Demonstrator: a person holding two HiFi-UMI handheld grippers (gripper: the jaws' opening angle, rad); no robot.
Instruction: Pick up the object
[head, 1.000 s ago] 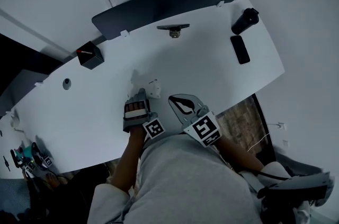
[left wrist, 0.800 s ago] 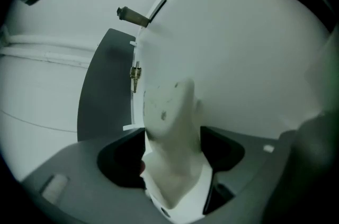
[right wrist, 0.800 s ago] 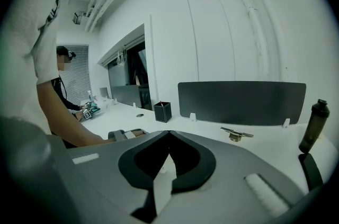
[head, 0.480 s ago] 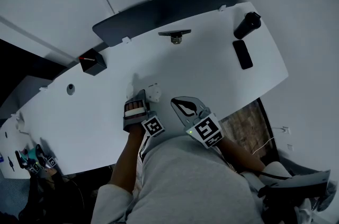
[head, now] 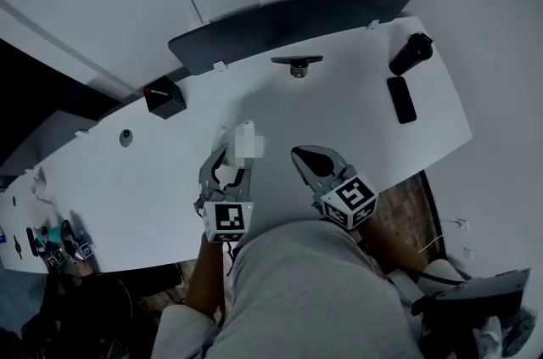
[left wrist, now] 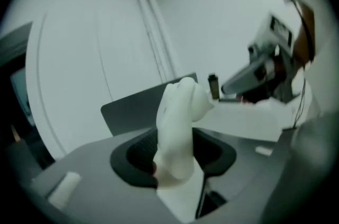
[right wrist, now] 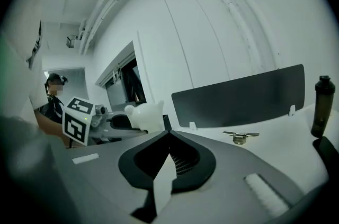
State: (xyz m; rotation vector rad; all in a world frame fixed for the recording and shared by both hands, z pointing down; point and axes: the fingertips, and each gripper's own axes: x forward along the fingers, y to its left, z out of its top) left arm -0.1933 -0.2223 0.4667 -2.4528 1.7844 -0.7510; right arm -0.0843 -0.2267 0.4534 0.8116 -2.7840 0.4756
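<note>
The object is a small white figure (head: 244,141) with a rounded, lumpy top. It stands upright between the jaws of my left gripper (head: 231,162), which are closing on it; the pads press its lower part. In the left gripper view the white figure (left wrist: 177,122) fills the middle, held off the white table (head: 153,187). In the right gripper view the same figure (right wrist: 144,114) shows at the left. My right gripper (head: 307,155) hovers beside it to the right, shut and empty (right wrist: 168,135).
A dark divider panel (head: 288,18) runs along the table's far edge. A black box (head: 165,98) sits at the back left, a metal fitting (head: 296,63) in the middle, a phone (head: 401,99) and a black bottle (head: 411,53) at the right. Small tools (head: 51,243) lie far left.
My left gripper has turned so that its marker cube faces up. Its jaws have come in around the white figure, which has left the table. The right gripper stays shut.
</note>
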